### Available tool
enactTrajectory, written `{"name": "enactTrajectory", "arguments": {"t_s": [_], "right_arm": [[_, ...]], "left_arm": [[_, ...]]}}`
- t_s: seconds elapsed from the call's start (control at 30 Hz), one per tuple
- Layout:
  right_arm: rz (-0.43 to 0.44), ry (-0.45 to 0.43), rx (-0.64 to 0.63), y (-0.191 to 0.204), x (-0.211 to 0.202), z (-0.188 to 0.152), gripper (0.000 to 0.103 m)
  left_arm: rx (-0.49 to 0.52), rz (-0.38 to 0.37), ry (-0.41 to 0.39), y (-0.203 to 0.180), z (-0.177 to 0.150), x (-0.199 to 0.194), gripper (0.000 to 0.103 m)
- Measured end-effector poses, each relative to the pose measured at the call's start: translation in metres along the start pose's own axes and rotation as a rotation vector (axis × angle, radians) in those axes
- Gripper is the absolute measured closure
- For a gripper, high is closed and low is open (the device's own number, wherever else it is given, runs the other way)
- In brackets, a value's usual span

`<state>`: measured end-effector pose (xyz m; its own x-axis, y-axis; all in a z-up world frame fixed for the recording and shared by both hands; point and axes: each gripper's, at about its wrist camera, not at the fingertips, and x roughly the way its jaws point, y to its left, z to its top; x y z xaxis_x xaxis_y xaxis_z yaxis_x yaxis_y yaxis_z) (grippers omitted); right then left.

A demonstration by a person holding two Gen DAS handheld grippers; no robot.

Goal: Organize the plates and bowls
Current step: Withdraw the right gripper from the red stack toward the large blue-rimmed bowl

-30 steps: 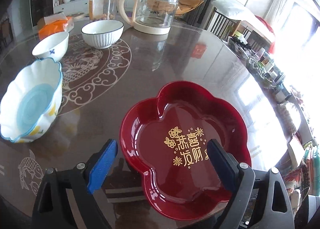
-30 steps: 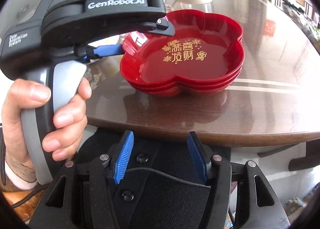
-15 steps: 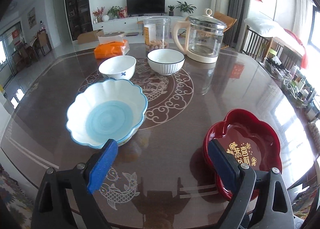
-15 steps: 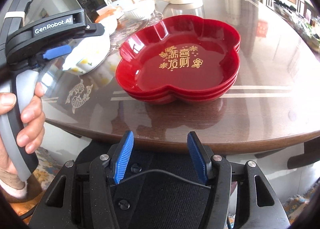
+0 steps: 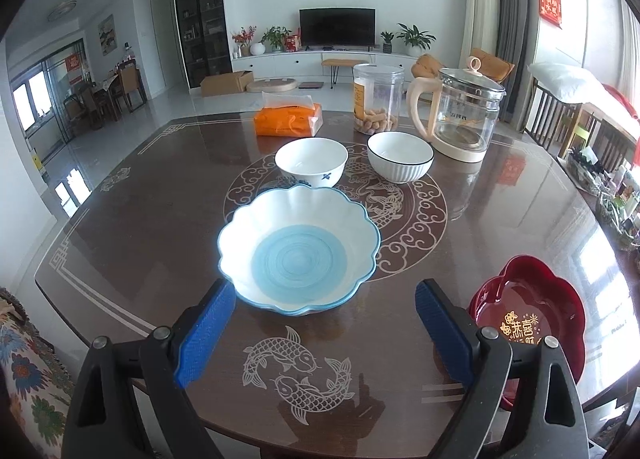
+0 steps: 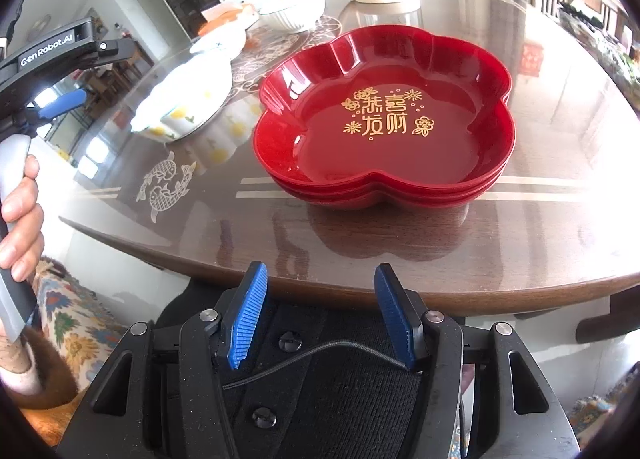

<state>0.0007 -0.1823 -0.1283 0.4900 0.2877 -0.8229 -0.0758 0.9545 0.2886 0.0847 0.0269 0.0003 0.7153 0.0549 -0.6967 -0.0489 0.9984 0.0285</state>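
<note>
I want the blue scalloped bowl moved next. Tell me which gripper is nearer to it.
Left. The left gripper hangs open just in front of the blue scalloped bowl; the right gripper is off the table edge, facing the red plates.

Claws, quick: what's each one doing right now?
Left claw: open, holding nothing.
Right claw: open, holding nothing.

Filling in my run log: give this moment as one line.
left gripper: open, facing scalloped bowl | right gripper: open, off table edge | red plates: stacked
</note>
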Motion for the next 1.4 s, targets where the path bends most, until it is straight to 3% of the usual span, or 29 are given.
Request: {"name": "enactTrajectory", "arguments": {"t_s": [0.93,1.4], "right_arm": [[-0.017,-0.001,0.002,0.001,0.0,0.003,0.042],[0.008,0.02,0.05,0.004,0.025,0.024,0.042]], "left_arm": [[0.013,0.102,-0.074,0.012,0.01,-0.034,0.01],[0.022,0.18,-0.08,0.023,0.013,-0.038,0.009]]}}
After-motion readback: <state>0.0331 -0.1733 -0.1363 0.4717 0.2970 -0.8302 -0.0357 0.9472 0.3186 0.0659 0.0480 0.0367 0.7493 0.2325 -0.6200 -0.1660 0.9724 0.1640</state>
